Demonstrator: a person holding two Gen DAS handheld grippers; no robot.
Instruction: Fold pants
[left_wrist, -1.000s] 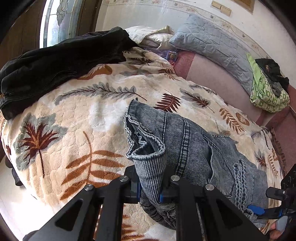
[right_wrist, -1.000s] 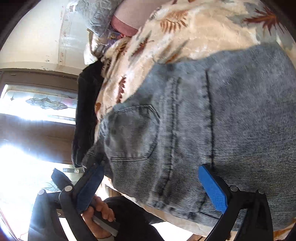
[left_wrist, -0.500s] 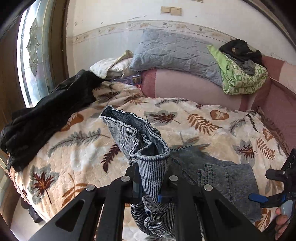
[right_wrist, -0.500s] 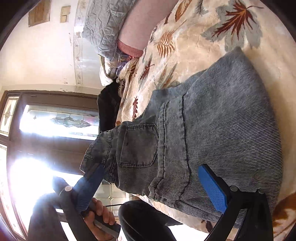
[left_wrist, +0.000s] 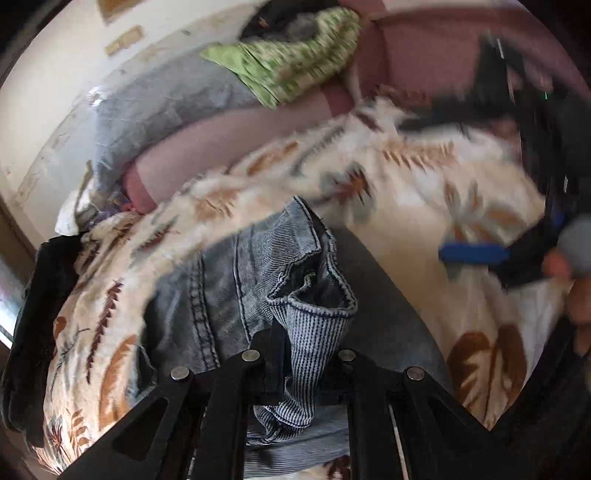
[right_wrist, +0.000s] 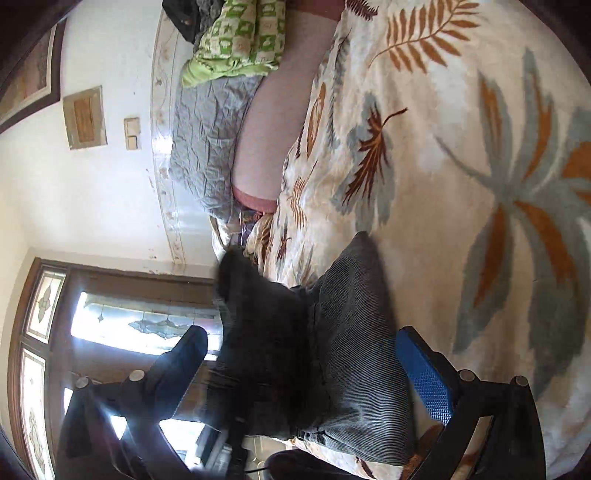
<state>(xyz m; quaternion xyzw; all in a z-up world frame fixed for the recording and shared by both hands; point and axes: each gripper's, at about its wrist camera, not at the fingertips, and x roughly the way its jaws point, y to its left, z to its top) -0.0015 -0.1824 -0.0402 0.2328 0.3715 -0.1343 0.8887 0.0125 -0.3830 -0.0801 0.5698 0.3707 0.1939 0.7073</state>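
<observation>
Grey-blue denim pants (left_wrist: 236, 280) lie on a cream blanket with leaf prints (left_wrist: 424, 206). My left gripper (left_wrist: 306, 354) is shut on a bunched hem of the pants and holds that part over the rest of the fabric. In the right wrist view the pants (right_wrist: 354, 350) lie folded over between the spread jaws of my right gripper (right_wrist: 310, 373), which is open; its blue pad (right_wrist: 424, 376) sits beside the cloth without touching it. The right gripper also shows at the right edge of the left wrist view (left_wrist: 476, 254).
A black garment (left_wrist: 33, 332) lies at the blanket's left edge. A grey quilted pillow (right_wrist: 207, 147) and a green patterned cloth (right_wrist: 240, 40) rest against the pink headboard (right_wrist: 269, 122). A stained-glass window (right_wrist: 147, 325) is by the bed.
My left gripper has swung the held pants hem over toward the right and down onto the rest of the pants. The right gripper stays open and has shifted along the folded edge.
</observation>
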